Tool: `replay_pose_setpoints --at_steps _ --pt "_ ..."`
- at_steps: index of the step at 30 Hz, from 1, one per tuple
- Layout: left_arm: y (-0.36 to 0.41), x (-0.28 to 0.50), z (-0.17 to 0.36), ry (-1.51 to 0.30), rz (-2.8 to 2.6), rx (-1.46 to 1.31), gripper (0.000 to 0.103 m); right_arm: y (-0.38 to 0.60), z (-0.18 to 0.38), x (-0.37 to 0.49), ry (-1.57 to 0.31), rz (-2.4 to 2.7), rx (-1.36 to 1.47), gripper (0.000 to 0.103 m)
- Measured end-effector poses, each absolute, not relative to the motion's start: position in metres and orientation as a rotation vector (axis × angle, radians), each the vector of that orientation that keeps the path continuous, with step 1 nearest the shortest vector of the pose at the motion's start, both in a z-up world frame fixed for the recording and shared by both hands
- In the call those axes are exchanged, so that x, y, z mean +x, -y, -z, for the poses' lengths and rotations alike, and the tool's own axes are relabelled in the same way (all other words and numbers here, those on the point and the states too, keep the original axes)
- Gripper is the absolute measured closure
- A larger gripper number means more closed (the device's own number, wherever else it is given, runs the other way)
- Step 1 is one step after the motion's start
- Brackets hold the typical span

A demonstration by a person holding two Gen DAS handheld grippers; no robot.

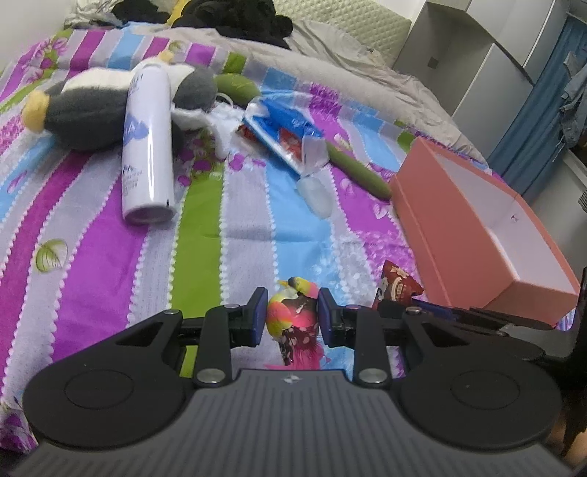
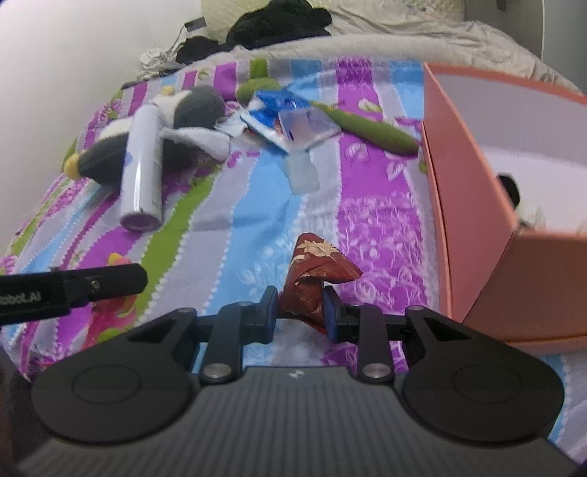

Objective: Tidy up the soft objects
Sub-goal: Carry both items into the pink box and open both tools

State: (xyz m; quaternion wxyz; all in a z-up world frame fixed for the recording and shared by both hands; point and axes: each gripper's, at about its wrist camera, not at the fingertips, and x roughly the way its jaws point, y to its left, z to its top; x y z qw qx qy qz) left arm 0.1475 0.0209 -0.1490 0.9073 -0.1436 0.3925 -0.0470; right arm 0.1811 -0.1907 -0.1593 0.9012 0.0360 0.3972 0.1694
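My left gripper [image 1: 292,316] is shut on a small bright toy bird [image 1: 293,315] of pink, yellow and dark red, held above the striped bedspread. My right gripper [image 2: 300,312] is shut on a crinkled dark red snack packet [image 2: 312,273]; the same packet [image 1: 396,286] shows in the left wrist view beside the box. An open pink box [image 1: 477,224] with a white inside lies to the right, and in the right wrist view the pink box [image 2: 477,190] stands close by. A grey and white plush penguin [image 1: 91,110] lies far left on the bed.
A white spray can [image 1: 148,146] lies across the penguin. A blue plastic packet [image 1: 282,135], a long green plush [image 1: 352,168] and a small clear pouch [image 1: 315,190] sit mid-bed. Dark clothes [image 1: 227,18] are heaped at the head. A grey wardrobe [image 1: 473,58] stands to the right.
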Motion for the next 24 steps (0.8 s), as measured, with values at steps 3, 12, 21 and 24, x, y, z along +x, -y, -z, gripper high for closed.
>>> replay_pose_setpoints --at_steps 3,12,21,24 --pt "-0.016 0.150 0.131 -0.790 0.106 -0.286 0.069 0.193 0.143 0.180 -0.794 -0.360 0.074 0.073" --pt "0.014 0.172 0.067 -0.712 0.146 -0.259 0.069 0.219 0.082 0.186 -0.699 -0.357 0.090 0.073" --pt "0.065 0.203 0.013 -0.653 0.209 -0.231 0.069 0.266 0.034 0.197 -0.629 -0.311 0.108 0.073" --pt "0.085 0.215 0.003 -0.646 0.228 -0.227 0.069 0.287 0.023 0.204 -0.615 -0.288 0.113 0.073"
